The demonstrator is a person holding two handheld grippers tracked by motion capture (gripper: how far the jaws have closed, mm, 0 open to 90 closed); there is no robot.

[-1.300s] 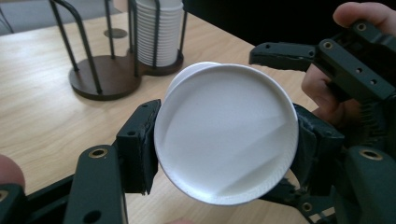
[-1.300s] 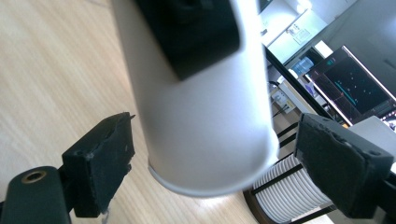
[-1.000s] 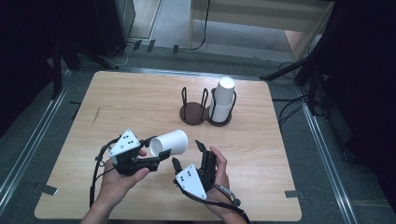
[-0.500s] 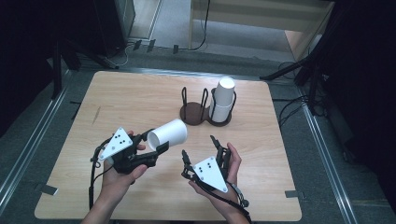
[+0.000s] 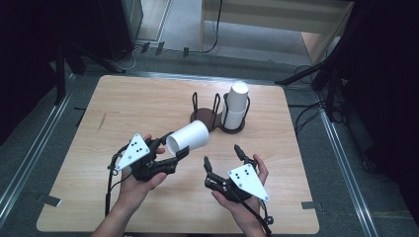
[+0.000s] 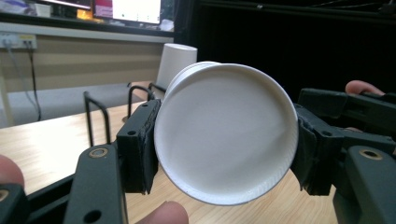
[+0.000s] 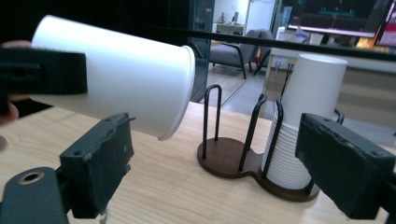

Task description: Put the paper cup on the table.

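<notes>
1. The left gripper (image 5: 170, 148) clamps a white paper cup (image 5: 188, 140) by its base; the cup lies sideways above the table (image 5: 123, 103), mouth toward the cup holder (image 5: 217, 121).
2. The right gripper (image 5: 222, 157) has just been closing, jaws apart, nothing between them.

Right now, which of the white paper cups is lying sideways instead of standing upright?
The single cup clamped in the left claw, held sideways above the table. The other cups stand stacked upright in the wire holder.
</notes>
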